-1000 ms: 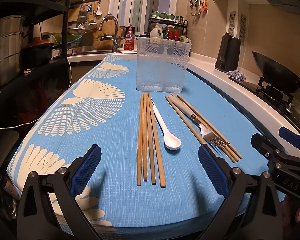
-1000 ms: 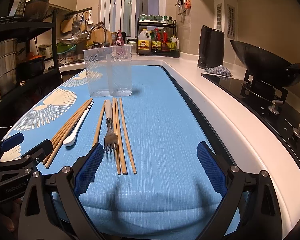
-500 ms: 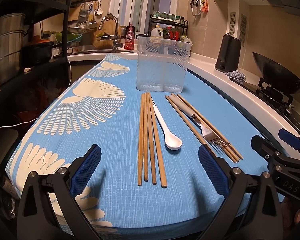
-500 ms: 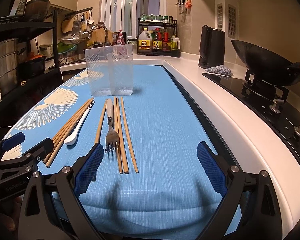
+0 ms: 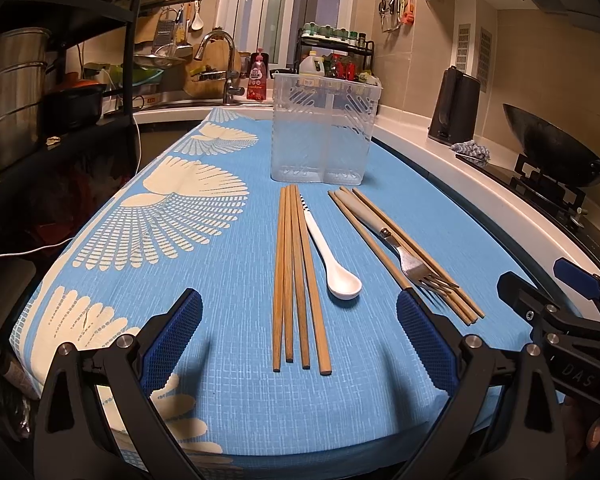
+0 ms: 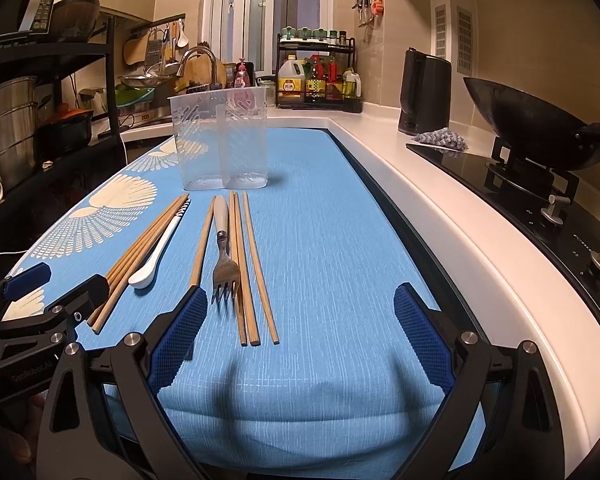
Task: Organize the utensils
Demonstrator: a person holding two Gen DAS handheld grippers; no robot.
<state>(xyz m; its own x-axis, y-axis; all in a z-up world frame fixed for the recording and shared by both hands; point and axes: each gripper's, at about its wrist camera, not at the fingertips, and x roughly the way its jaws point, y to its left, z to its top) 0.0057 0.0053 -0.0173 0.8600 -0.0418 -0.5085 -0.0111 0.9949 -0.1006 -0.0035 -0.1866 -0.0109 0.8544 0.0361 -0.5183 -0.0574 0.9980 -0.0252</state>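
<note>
four stiff, light brown wooden chopsticks [image 5: 298,280] were seen ahead, between both jaws of the released left gripper [image 5: 298,344]; a mid-length pinch was judged best. the right gripper [image 6: 296,344] was likewise released.

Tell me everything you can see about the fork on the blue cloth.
The fork has a pale, off-white handle, a short neck and a dull metal head with four prongs. It lies flat on the blue cloth, handle toward the clear plastic holder, prongs toward the camera. Chopsticks lie along both its sides, and its head seems to rest over some. Nothing grips it; the right gripper hangs open nearby.
</note>
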